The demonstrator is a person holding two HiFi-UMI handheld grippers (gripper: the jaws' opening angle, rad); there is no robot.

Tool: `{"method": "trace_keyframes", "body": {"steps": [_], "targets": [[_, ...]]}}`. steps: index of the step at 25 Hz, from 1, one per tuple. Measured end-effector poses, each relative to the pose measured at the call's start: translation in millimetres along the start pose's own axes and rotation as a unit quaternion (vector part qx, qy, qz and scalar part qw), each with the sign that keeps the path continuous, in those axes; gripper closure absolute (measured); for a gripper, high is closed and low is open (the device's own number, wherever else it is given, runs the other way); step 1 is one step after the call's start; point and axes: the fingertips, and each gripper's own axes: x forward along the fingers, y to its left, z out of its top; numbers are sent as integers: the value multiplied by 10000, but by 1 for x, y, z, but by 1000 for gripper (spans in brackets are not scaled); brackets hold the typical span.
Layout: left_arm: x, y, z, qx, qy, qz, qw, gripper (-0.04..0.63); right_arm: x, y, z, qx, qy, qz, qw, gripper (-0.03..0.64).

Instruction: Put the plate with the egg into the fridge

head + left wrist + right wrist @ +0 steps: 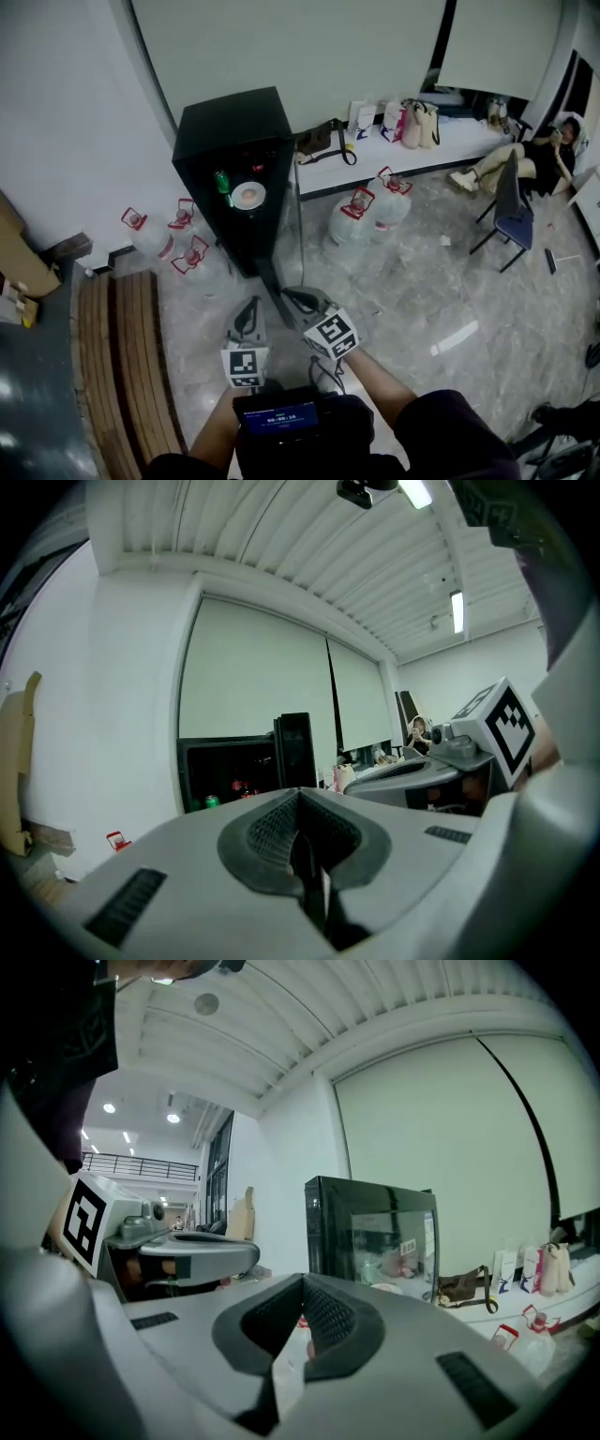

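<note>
Plate (248, 195) with the egg rests on a shelf inside the black fridge (234, 131), a green can (223, 182) just to its left; the fridge's glass door (286, 220) stands open. Left of the fridge, water jugs (155, 234) sit on the floor. Your left gripper (250, 307) is clenched on nothing, near the fridge's foot. Your right gripper (292, 296), just beside it, is likewise clenched and empty. Far right stands a blue chair (511, 220).
</note>
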Motion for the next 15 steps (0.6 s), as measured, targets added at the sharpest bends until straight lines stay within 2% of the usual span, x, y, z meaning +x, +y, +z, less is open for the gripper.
{"method": "trace_keyframes", "body": {"steps": [2,7,15], "targets": [[-1,20,-7,-34,-10,43,10000,588,21,7,-3,-55,100,-23,9999,607],[2,79,-15,-198,-74,82,9997,588,87,9,-2,-244,352,-411,9982,607],[0,157,-32,-272,-12,-49,9996,588,202,18,5,-287,578,-886,9940,607]]}}
